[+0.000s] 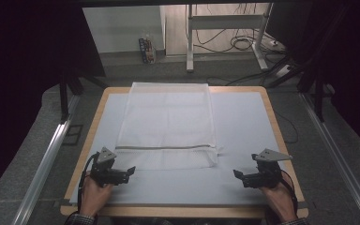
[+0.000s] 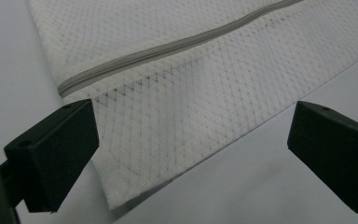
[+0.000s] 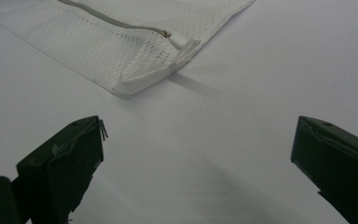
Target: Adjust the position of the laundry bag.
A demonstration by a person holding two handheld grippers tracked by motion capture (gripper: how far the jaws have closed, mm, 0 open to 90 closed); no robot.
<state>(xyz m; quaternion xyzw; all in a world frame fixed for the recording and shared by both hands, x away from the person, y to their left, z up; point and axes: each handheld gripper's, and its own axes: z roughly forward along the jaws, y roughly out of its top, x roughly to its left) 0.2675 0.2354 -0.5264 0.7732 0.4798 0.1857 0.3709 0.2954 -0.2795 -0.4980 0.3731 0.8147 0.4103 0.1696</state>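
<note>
Two hand-held tools flank the near edge of the tabletop (image 1: 243, 187): left tool (image 1: 132, 169) and right tool (image 1: 236, 173), each with jaws spread wide and holding nothing. Between them, farther in, a white mesh laundry bag (image 1: 168, 122) lies flat at the middle, reaching the far edge. Its grey zipper (image 2: 168, 46) crosses near the front hem, and the pull tab (image 3: 179, 43) sits at the corner facing the right tool. Bare white surface separates both tools from the bag. Beyond the tabletop, cables (image 1: 236, 42) trail over the floor.
</note>
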